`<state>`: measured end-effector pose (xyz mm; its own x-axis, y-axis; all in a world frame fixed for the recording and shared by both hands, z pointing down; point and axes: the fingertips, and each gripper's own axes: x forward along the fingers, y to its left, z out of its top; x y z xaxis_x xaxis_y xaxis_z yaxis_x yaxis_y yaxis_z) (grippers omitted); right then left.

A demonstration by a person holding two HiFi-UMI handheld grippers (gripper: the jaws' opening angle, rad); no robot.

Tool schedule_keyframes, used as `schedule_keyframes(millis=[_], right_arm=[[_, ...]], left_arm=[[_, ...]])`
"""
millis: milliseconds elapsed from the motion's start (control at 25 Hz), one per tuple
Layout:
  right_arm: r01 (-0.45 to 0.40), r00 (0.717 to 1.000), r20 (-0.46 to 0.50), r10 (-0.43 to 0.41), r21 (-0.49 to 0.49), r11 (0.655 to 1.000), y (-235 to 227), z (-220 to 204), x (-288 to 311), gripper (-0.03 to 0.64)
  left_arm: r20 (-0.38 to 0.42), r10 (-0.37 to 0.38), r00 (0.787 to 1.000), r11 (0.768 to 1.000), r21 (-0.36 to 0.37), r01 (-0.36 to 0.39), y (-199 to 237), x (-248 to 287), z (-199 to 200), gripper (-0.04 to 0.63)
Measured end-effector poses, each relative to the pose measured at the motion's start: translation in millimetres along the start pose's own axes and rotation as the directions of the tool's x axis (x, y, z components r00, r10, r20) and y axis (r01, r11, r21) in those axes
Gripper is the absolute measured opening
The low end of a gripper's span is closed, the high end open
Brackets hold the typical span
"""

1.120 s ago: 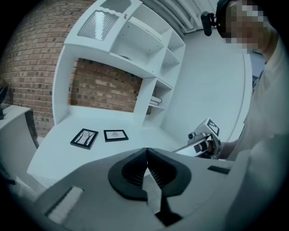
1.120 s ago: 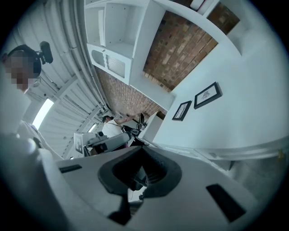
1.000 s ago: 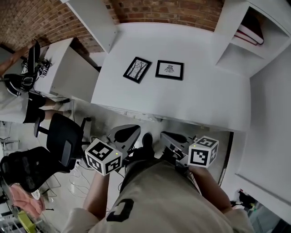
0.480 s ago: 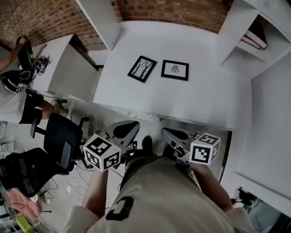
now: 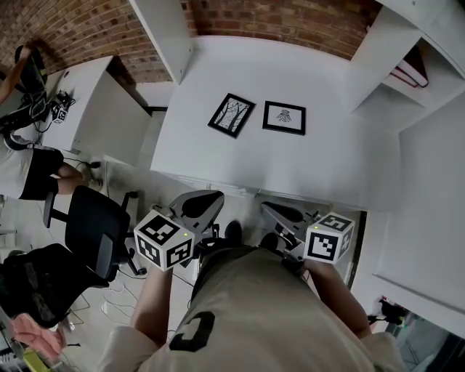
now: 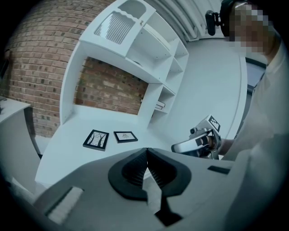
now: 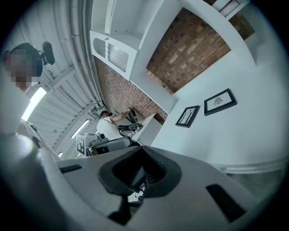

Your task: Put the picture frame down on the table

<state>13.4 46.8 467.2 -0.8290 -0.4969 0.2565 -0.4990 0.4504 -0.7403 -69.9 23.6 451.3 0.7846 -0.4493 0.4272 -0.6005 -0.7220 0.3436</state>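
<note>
Both grippers are empty. The left gripper [image 5: 200,205] has its ribbed black pads pressed together with nothing between them, and the right gripper [image 5: 280,216] is closed the same way. Each has a smooth grey shell and carries a white cube with black square markers. They are held near the person's waist, short of the table's near edge and well apart from the frames.

2 picture frames lie flat on the table [image 5: 320,160], near each other but not touching. Both are thin black rectangles around white paper. The tree frame [image 5: 232,115] holds a drawing of bare trunks and sits turned at an angle. The second frame [image 5: 284,118] holds a small dark figure and lies nearly square to the table edge.

The table is matt white, plain and broad, with a rounded front. A rough red brick wall [image 5: 276,18] stands behind it. White shelves [image 5: 407,65] rise at the right, with flat books [image 5: 414,71] in 1 compartment. At the left a black swivel chair [image 5: 91,229] stands on a pale floor, beside another white desk [image 5: 94,102] where a person sits.
</note>
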Motion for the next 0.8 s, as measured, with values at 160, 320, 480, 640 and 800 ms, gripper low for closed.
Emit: schedule_keyframes(millis=[160, 320, 480, 640, 800], right_arm=[[0.006, 1.0, 0.004, -0.006, 0.01, 1.0, -0.5, 2.2, 11.4, 0.005], [0.006, 1.0, 0.01, -0.006, 0.001, 1.0, 3.1, 6.9, 25.4, 0.005], [0.01, 1.0, 0.019, -0.01, -0.002, 1.0, 7.2, 9.3, 41.1, 0.005], [0.007, 1.0, 0.016, -0.007, -0.008, 1.0, 11.8, 11.7, 57.2, 0.005], [0.013, 1.0, 0.024, -0.013, -0.001, 1.0, 12.7, 13.6, 69.3, 0.005]], left_arm=[[-0.01, 0.005, 1.0, 1.0, 0.0, -0.005, 13.1, -3.8, -0.1, 0.003], [-0.023, 0.018, 1.0, 1.0, 0.007, -0.017, 27.9, -8.6, -0.3, 0.004], [-0.038, 0.016, 0.999, 0.999, 0.033, -0.015, 39.6, -15.5, -1.5, 0.005], [-0.061, 0.042, 0.997, 0.996, 0.082, -0.036, 54.4, -20.8, -2.7, 0.003], [-0.082, 0.043, 0.996, 0.993, 0.112, -0.033, 66.0, -25.2, -6.5, 0.003]])
